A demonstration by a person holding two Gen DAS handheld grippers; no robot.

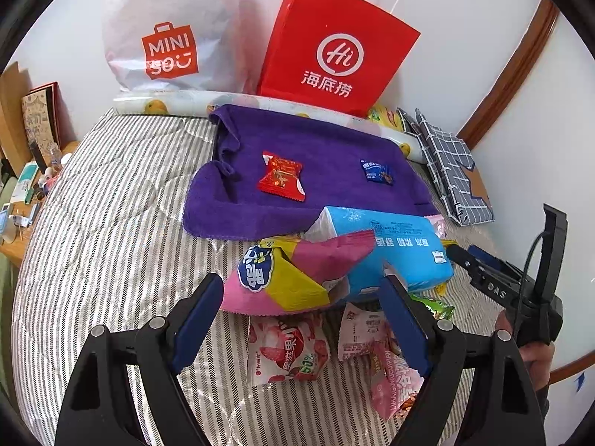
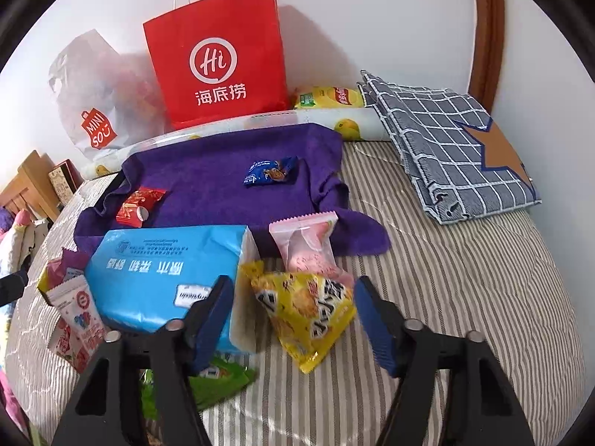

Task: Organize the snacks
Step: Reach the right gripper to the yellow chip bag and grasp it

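Bright, even daylight in both views, soft and without a clear source. Faint soft shadow on the white wall [image 1: 465, 37] behind the red paper carrier bag [image 1: 334, 48], and a darker one under the crumpled purple towel [image 2: 230, 186] where its edge lifts off the striped bedcover [image 2: 465, 297]. Mild sheen on the glossy light-blue tissue pack [image 2: 160, 260] and the yellow snack packet [image 2: 308, 308]. Strong fisheye bending: curved brown wooden trim [image 1: 513, 67], bowed stripes, black vignette at every corner. Sharp centre, printed lettering legible; slight softness toward the rim. Near black gripper arms dark, little detail in them.
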